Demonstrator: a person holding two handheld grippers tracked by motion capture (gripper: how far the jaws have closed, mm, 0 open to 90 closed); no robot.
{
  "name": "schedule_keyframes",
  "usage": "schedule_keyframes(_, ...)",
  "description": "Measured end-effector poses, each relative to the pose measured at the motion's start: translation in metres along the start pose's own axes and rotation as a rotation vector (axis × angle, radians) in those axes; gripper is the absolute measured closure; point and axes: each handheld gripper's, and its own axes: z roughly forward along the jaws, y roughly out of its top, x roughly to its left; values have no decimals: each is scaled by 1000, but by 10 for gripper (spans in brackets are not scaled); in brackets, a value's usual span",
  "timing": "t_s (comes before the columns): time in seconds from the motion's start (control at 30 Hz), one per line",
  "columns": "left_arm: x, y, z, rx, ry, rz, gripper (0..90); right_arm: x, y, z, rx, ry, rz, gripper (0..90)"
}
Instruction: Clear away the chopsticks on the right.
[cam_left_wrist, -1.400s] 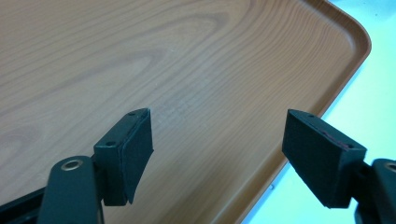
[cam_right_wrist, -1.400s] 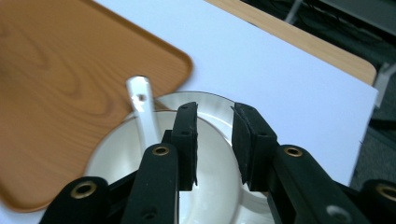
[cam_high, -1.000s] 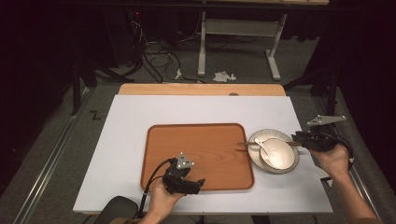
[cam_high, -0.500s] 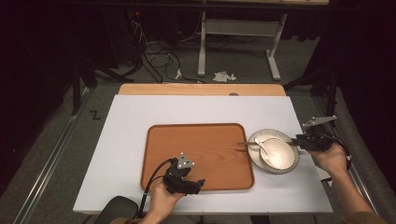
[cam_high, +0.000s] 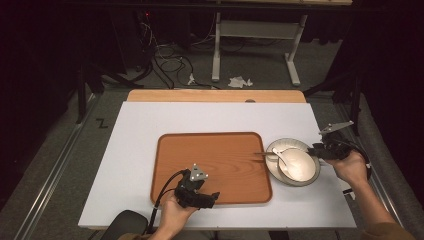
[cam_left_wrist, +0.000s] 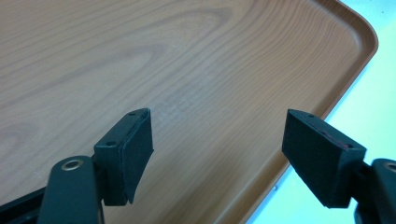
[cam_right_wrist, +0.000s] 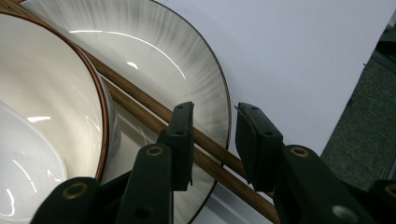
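Wooden chopsticks (cam_right_wrist: 187, 135) lie across the plate (cam_right_wrist: 196, 74) near the tabletop's right edge, beside the bowl (cam_right_wrist: 60, 107). Your right gripper (cam_right_wrist: 214, 140) has just been widening, its jaws straddling the sticks without pressing. Close squarely on both sticks together, clear of the plate's rim. Your left gripper (cam_left_wrist: 219, 149) hangs released over the tray (cam_left_wrist: 187, 70).

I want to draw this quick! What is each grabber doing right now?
Left gripper: open, holding nothing, over the wooden tray.
Right gripper: open, jaws just been opening, either side of the chopsticks on the plate, not squeezing them.
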Motion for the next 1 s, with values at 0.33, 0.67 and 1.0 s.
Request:
schedule_keyframes(0.33, 0, 0, -1, 0, 0, 3, 249, -3, 4, 2, 21, 27, 0, 676)
schedule_keyframes(0.67, 0, 0, 0, -3, 0, 0, 249, -6, 4, 3, 33, 29, -1, 670)
schedule_keyframes(1.0, 0, 0, -1, 1, 4, 6, 249, -13, 4, 5, 39, 83, 45, 681)
